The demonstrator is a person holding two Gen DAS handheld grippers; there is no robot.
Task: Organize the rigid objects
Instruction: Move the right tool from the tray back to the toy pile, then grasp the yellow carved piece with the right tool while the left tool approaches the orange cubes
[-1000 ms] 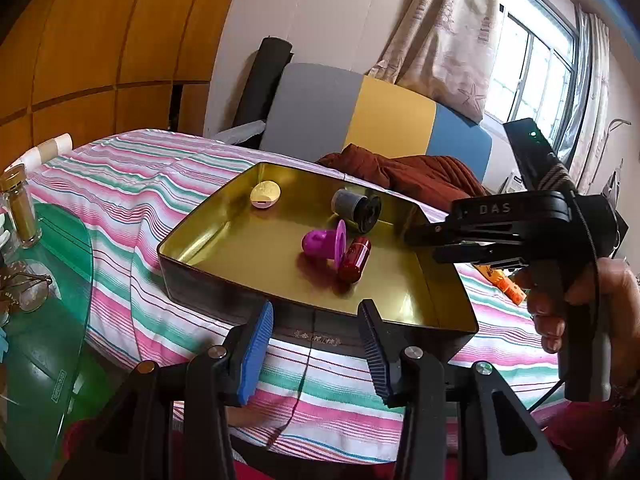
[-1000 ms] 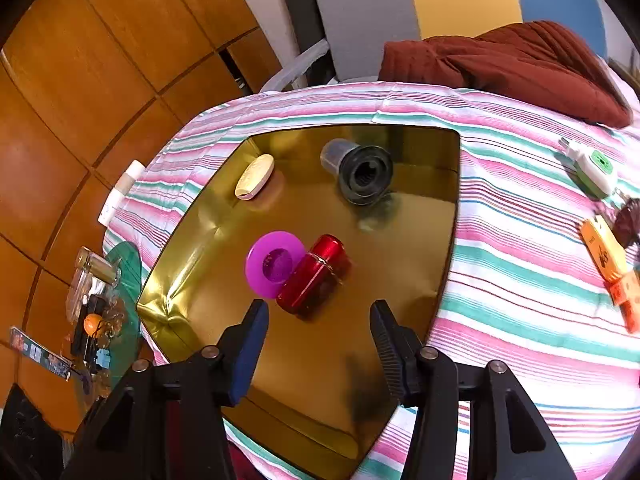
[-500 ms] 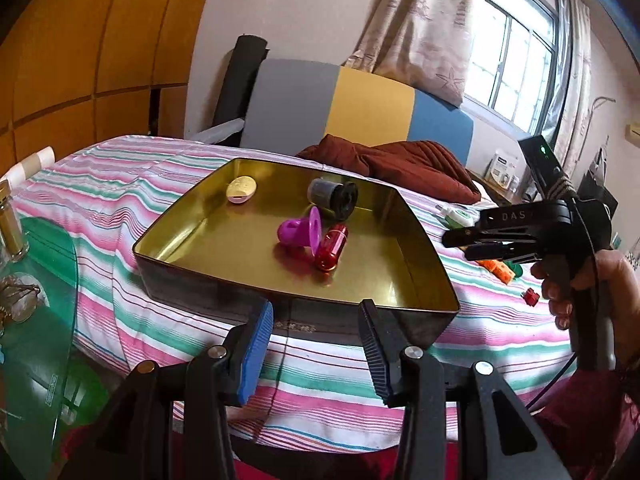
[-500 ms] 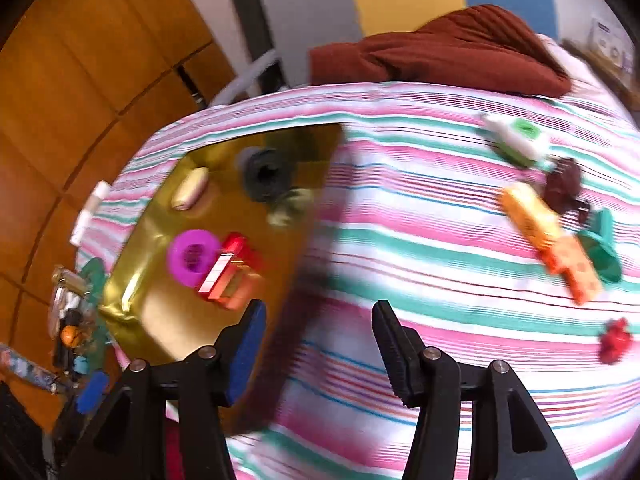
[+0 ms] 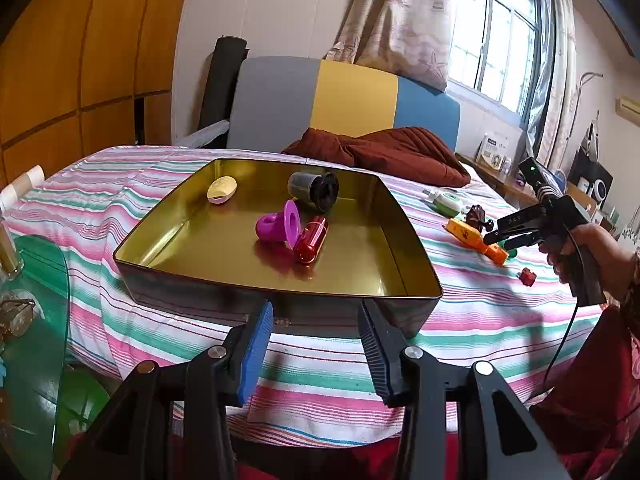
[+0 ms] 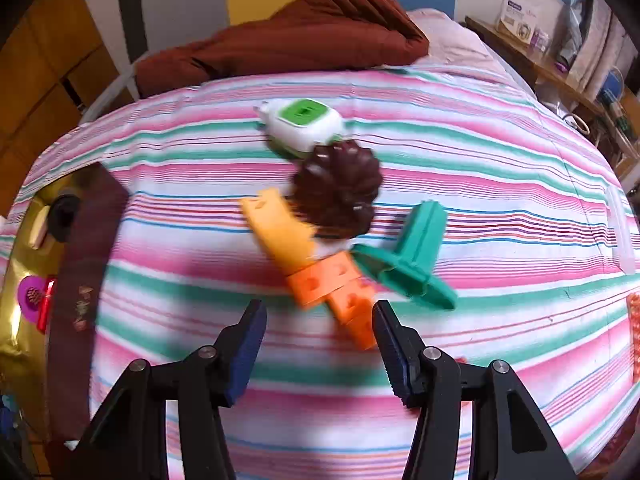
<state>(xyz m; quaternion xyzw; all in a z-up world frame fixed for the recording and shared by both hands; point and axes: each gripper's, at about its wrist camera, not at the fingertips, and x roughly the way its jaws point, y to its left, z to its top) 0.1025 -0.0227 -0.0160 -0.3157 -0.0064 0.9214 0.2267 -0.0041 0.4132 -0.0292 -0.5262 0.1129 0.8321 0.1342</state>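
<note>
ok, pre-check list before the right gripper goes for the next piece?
1. Right gripper open and empty: ok.
2. Target in line: ok, the orange block lies just ahead of the fingertips, one end reaching between them.
3. Clear of neighbours: not ok, the green cone and brown clip sit against the block.
4. Room in the tray: ok, bare floor near the front wall.
5. Left gripper out of the way: ok, open, empty, at the tray's near wall.
6. Block's grip width: cannot tell, picture blurred.
</note>
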